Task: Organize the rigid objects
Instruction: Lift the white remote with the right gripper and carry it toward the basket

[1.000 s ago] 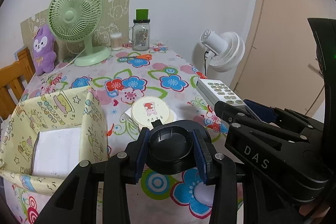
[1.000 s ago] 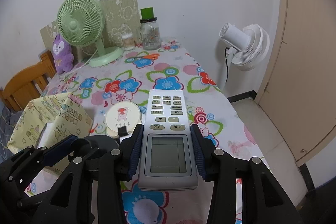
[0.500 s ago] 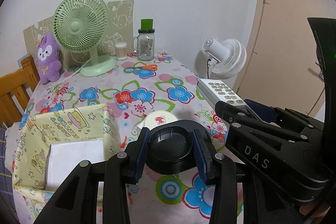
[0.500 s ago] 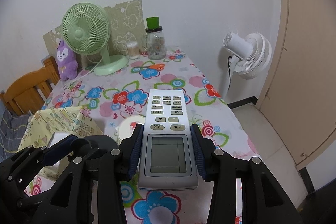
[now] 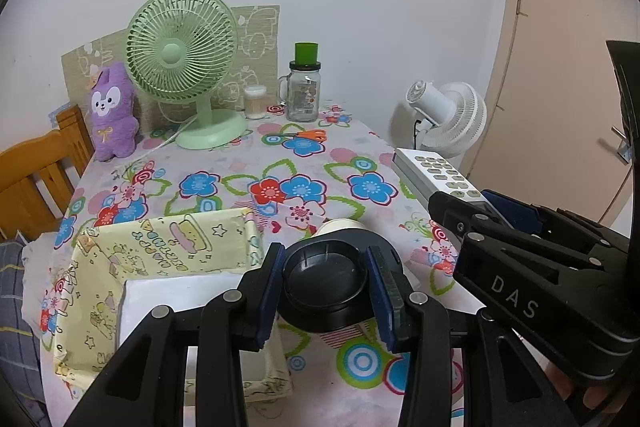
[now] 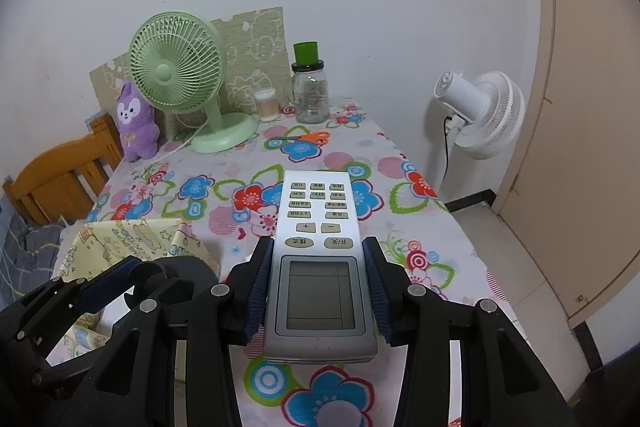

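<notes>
Above the table's near edge, my left gripper pinches a round black plastic lid just right of the yellow fabric box (nearer hand); my right gripper clamps the white rectangular remote, long axis pointing away.

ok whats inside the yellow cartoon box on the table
The yellow box shows only a white lining or bottom. Its near part is hidden behind the left gripper holding a black round lid, so anything there can't be seen.
</notes>
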A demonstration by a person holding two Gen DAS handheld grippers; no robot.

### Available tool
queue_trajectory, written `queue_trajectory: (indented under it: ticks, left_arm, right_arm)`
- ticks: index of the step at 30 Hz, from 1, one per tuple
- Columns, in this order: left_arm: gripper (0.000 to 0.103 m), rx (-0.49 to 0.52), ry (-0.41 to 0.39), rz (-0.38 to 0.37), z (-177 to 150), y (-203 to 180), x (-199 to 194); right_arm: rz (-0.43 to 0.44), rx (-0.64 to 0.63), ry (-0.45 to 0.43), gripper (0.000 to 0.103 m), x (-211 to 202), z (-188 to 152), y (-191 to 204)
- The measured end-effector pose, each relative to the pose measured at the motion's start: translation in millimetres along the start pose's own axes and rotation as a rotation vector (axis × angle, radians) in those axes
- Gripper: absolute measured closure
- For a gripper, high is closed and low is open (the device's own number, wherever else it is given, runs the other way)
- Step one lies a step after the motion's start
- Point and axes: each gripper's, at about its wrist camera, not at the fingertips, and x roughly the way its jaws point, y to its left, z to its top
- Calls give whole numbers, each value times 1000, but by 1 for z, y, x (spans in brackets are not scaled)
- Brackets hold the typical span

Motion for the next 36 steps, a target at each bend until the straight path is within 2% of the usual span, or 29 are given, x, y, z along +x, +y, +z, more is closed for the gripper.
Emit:
queue_trajectory:
  ticks: [36]
  left_arm:
    - [62,-97,37,90,-20,92,-4]
  right_arm:
    - [87,-96,41,56,17,-10,102]
